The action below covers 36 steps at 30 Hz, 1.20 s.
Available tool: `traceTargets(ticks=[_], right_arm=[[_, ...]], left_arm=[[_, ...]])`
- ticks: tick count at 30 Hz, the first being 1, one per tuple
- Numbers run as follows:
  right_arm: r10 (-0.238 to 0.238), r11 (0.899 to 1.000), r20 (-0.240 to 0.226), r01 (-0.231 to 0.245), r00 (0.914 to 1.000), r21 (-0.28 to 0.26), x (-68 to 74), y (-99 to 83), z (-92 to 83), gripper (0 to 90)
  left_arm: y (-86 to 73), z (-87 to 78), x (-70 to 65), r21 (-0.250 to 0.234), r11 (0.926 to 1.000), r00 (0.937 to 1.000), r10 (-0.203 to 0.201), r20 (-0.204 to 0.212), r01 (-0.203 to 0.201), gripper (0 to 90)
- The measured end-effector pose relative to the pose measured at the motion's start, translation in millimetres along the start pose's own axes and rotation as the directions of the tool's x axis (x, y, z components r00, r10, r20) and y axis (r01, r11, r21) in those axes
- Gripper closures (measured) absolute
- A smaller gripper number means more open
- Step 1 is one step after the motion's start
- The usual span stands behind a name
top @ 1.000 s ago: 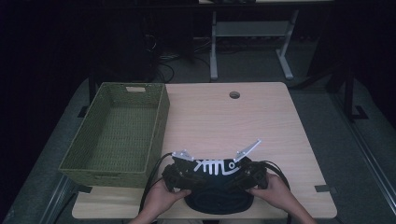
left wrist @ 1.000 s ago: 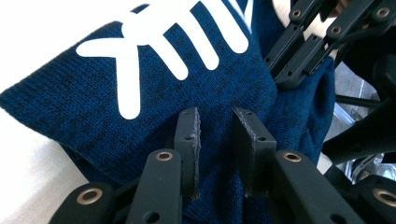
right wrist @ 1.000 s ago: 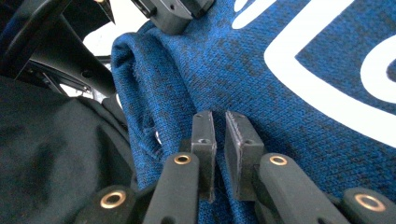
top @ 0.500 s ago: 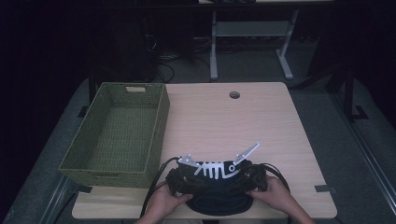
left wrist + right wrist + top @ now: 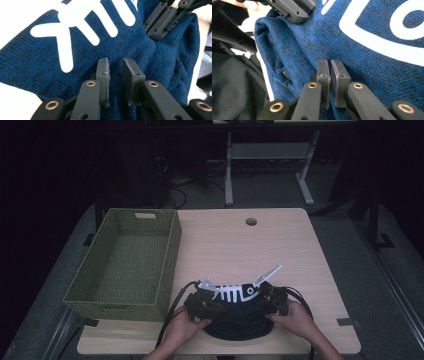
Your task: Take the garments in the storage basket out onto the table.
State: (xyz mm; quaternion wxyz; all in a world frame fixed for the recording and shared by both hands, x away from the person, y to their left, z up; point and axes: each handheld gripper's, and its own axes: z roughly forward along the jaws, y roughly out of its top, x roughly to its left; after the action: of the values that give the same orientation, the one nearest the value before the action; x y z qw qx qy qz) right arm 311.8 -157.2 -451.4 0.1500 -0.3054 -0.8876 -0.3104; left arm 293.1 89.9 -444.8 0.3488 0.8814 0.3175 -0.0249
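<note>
A dark blue knitted garment [image 5: 235, 322] with a white fish-skeleton print [image 5: 234, 293] lies bunched at the table's front edge. My left gripper [image 5: 202, 305] holds its left side. In the left gripper view its jaws [image 5: 115, 68] have just been closing and pinch a fold of the blue knit [image 5: 37, 65] in the narrow gap between them. My right gripper [image 5: 267, 304] holds the right side. Its pads [image 5: 330, 68] stand almost together on the knit [image 5: 367, 70]. Each gripper view also shows the other gripper's black jaws [image 5: 162, 17] [image 5: 292, 7] on the cloth.
A green woven basket [image 5: 125, 265] with nothing in it stands on the left of the light wooden table [image 5: 240, 250]. A round cable hole [image 5: 251, 221] sits near the far edge. Black cables trail from both grippers over the front edge.
My left gripper has shifted a little to the right, towards the print, and the cloth has bunched slightly. The right hand has kept still.
</note>
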Motion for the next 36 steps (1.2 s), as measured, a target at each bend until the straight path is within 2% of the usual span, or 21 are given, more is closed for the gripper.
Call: traceTargets(ticks=[4, 7, 9, 10, 14, 15, 18, 22, 25, 26, 28, 30, 33, 36], right_arm=[[0.023, 0.999, 0.011, -0.022, 0.9997, -0.025, -11.8, 3.8, -4.1, 84.8], [0.037, 0.998, 0.017, -0.036, 0.9992, -0.044, -16.8, 5.2, -5.3, 84.8], [0.039, 0.998, 0.018, -0.038, 0.9991, -0.049, -18.7, 6.0, -5.7, 84.8], [0.040, 0.998, 0.016, -0.039, 0.9991, -0.052, -20.0, 6.4, -5.8, 84.8], [0.045, 0.998, 0.010, -0.044, 0.9990, -0.054, -21.7, 7.1, -5.9, 84.9], [0.046, 0.998, 0.009, -0.046, 0.9989, -0.050, -21.6, 7.2, -6.0, 84.8], [0.045, 0.998, 0.008, -0.045, 0.9989, -0.045, -21.2, 7.9, -6.2, 84.8], [0.033, 0.999, 0.015, -0.033, 0.9993, -0.037, -17.7, 9.7, -7.1, 84.7], [0.029, 0.999, 0.004, -0.028, 0.9996, -0.037, -13.9, 9.5, -9.7, 84.2], [0.032, 0.999, 0.001, -0.032, 0.9995, -0.037, -12.4, 9.4, -11.4, 83.9], [0.033, 0.997, -0.007, -0.033, 0.9994, -0.065, -10.8, 10.6, -16.1, 83.6], [0.028, 0.995, 0.008, -0.027, 0.9996, -0.093, -9.2, 15.3, -21.6, 83.0], [0.034, 0.990, 0.023, -0.031, 0.9992, -0.139, -7.1, 26.2, -27.7, 82.4], [0.036, 0.985, 0.045, -0.028, 0.9983, -0.172, -6.6, 43.0, -29.7, 81.8]], left_arm=[[10.7, 4.8, 6.4, -0.006, 1.0000, 0.9997, -0.004, -0.025, 0.004, 75.3], [18.2, 7.8, 13.0, 0.001, 1.0000, 0.9993, 0.006, -0.037, -0.006, 75.1], [21.7, 9.6, 15.5, -0.005, 0.9999, 0.9992, -0.012, -0.037, 0.012, 75.1], [23.5, 9.2, 16.9, 0.007, 1.0000, 0.9992, -0.007, -0.038, 0.007, 75.0], [28.5, 3.9, 16.9, -0.030, 0.9994, 0.9991, -0.018, -0.039, 0.017, 74.1], [29.3, 2.1, 15.6, -0.056, 0.9979, 0.9989, -0.034, -0.031, 0.032, 74.7], [30.9, -2.6, 12.9, -0.089, 0.9953, 0.9992, -0.039, -0.004, 0.039, 77.5], [28.2, 0.2, 7.9, -0.064, 0.9975, 0.9991, -0.029, 0.030, 0.030, 78.4], [23.0, 2.9, 4.6, -0.039, 0.9988, 0.9989, -0.030, 0.037, 0.031, 78.1], [20.6, 3.7, 4.6, -0.037, 0.9992, 0.9994, -0.016, 0.030, 0.017, 78.0], [15.4, 6.1, 5.1, -0.041, 0.9986, 0.9989, -0.031, 0.036, 0.032, 78.1], [11.5, 8.1, 5.3, -0.051, 0.9976, 0.9982, -0.045, 0.040, 0.047, 78.1], [9.1, 9.3, 3.4, -0.057, 0.9974, 0.9985, -0.043, 0.035, 0.045, 78.1], [9.2, 9.9, 1.5, -0.051, 0.9984, 0.9994, -0.024, 0.023, 0.025, 78.1]])
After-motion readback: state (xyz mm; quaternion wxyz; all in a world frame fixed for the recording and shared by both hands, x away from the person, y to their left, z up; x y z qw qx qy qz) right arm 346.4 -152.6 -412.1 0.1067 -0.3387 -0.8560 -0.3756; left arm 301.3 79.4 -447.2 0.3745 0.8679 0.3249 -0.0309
